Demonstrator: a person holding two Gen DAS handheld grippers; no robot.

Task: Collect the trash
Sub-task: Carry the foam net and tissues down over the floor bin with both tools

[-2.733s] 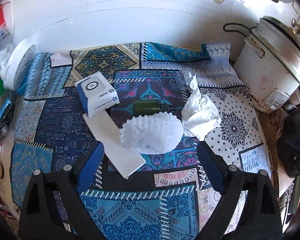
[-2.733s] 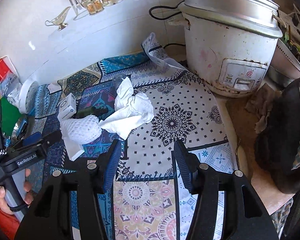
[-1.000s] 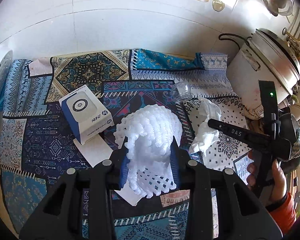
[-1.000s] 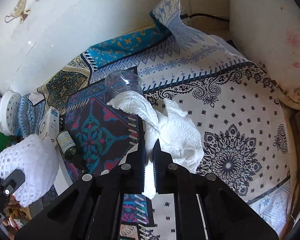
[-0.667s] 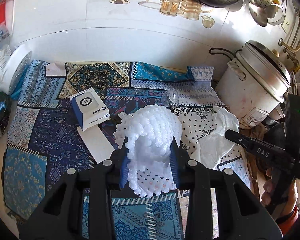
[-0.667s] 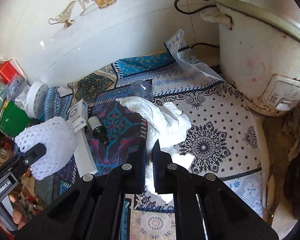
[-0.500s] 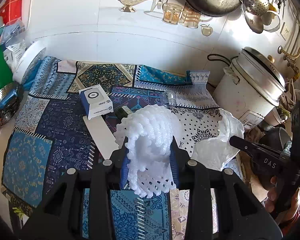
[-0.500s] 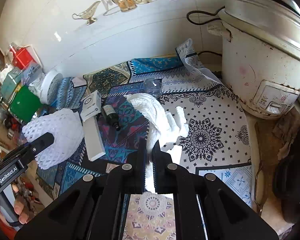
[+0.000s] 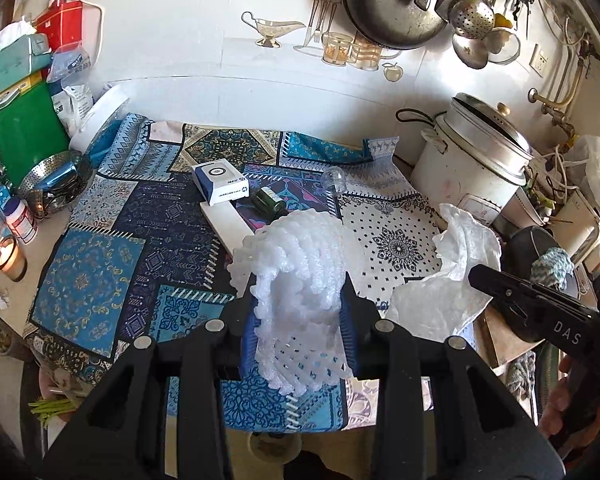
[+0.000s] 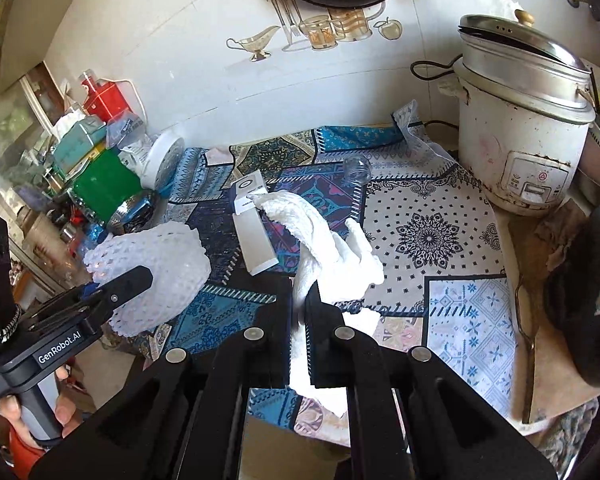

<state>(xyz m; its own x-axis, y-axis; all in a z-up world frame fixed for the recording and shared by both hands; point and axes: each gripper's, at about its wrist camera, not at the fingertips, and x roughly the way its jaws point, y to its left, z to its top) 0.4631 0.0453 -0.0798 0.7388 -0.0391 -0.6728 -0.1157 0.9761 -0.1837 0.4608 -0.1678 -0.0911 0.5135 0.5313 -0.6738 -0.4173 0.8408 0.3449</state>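
A white foam net (image 9: 300, 264) is clamped between the blue pads of the left tool (image 9: 298, 312) and is held in the air above the near edge of the patterned cloth (image 9: 140, 216) that covers the tabletop (image 9: 508, 344). A crumpled white tissue (image 10: 332, 256) is pinched between the tightly closed fingers of the right tool (image 10: 299, 308), its loose end draped forward above the cloth. In the left wrist view the same tissue is seen hanging from the black right tool at the right side. Left lying on the cloth are a blue and white box (image 9: 219, 182), a flat white card (image 9: 230, 226) just beside it, a small dark green bottle (image 9: 269, 201) and a clear plastic cup (image 9: 333, 181) on its side. A white rice cooker (image 9: 470, 164) is seen at the far right of the tabletop, and a lit candle (image 9: 8, 254) at the left edge. Pans and ladles are hung on the tiled wall (image 9: 204, 36) behind.
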